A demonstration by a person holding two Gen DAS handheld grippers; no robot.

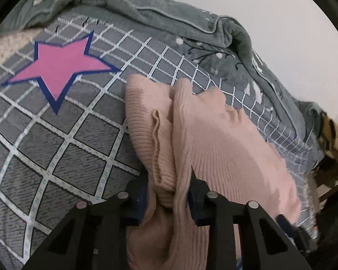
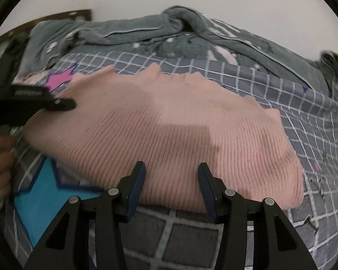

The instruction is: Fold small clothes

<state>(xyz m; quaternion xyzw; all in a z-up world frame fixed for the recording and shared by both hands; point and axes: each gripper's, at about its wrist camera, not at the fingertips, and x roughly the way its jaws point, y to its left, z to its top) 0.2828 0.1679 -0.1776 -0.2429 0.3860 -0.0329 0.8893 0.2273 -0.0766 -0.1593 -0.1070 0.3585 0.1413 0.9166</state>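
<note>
L gripper [image 1: 169, 193] pinched pink ribbed sweater [image 2: 169, 139] at its 9 o'clock edge; R gripper [image 2: 171, 184] spread apart, possibly touching knit.

Pink ribbed knit garment [image 2: 169, 135], folded into a thick, rounded bundle, lying flat on the bed with ribs running front to back; far edge wavy and uneven, near edge a smooth rolled fold. At its left end [image 1: 169, 135], layers bunched and lifted, a thin hemmed edge standing up between folds, fabric gathered into a pinched ridge and draping downward below it
</note>
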